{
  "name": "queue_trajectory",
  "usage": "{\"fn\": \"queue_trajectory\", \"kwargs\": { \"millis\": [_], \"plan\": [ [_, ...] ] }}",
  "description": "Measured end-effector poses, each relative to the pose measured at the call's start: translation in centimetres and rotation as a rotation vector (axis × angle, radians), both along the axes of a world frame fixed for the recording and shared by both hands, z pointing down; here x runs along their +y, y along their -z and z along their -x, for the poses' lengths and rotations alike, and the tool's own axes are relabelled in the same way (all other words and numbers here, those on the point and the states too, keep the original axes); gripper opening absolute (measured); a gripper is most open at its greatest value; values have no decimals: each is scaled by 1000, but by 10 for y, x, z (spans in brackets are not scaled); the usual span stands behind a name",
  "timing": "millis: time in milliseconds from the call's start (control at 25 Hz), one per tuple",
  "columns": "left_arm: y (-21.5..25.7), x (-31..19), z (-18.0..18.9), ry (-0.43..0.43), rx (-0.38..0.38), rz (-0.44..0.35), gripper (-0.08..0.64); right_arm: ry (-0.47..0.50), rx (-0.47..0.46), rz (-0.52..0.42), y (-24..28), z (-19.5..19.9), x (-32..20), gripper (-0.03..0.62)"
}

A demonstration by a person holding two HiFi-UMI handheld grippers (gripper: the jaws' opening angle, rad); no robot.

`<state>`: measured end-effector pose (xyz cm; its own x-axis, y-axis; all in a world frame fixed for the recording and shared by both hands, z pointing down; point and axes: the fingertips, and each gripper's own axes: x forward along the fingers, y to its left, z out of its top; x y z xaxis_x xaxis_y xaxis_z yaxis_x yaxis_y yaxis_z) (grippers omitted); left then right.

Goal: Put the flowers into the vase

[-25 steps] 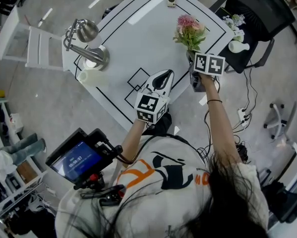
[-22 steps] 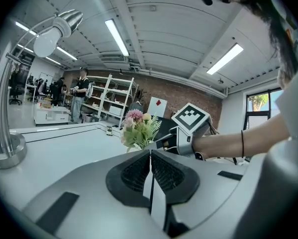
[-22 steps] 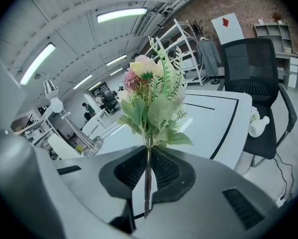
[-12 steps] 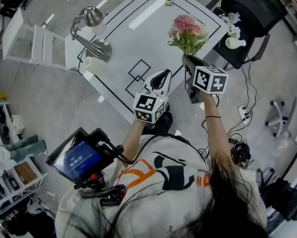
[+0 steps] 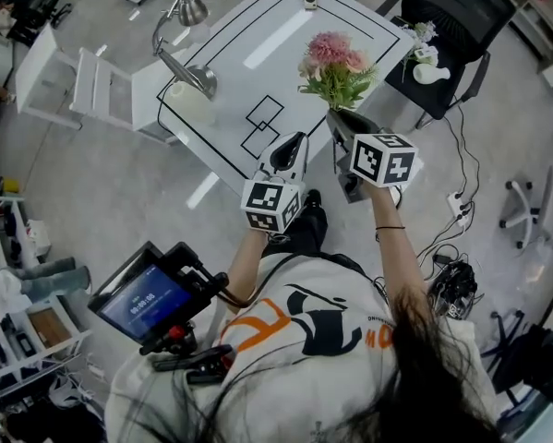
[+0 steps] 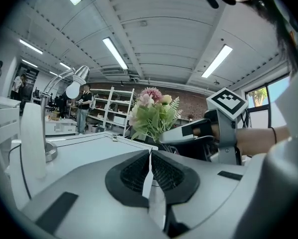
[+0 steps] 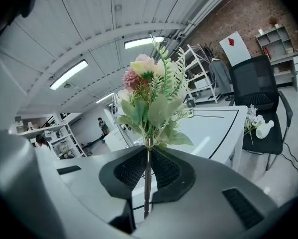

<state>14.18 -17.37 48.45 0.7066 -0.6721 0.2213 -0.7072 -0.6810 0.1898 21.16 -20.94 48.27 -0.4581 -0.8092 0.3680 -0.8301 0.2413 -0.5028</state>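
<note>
Flowers [image 5: 331, 63] seemingly higher, between right fingers [image 7: 130, 171]

right tool [image 7: 148, 158]: jaws clamped on flowers [image 7: 149, 96] stem | flowers upright | white table [image 7: 216, 126] behind

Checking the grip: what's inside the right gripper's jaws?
The stem of the flowers, pinched upright by the right gripper. In the head view, its marker cube covers the grip.

Lamp [image 5: 202, 81], likely vase [image 5: 191, 105], left; tabletop [image 5: 258, 72] otherwise open
</note>
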Motion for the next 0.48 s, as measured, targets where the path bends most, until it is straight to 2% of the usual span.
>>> {"fn": "queue_trajectory", "kwargs": {
  "millis": [280, 480],
  "plan": [
    [19, 52, 41, 46, 14, -28, 11, 41, -24, -54, 26, 44, 53, 38],
    [29, 62, 58, 47, 3, -56, 11, 72, -36, -70, 34, 66, 59, 38]
  ]
}}
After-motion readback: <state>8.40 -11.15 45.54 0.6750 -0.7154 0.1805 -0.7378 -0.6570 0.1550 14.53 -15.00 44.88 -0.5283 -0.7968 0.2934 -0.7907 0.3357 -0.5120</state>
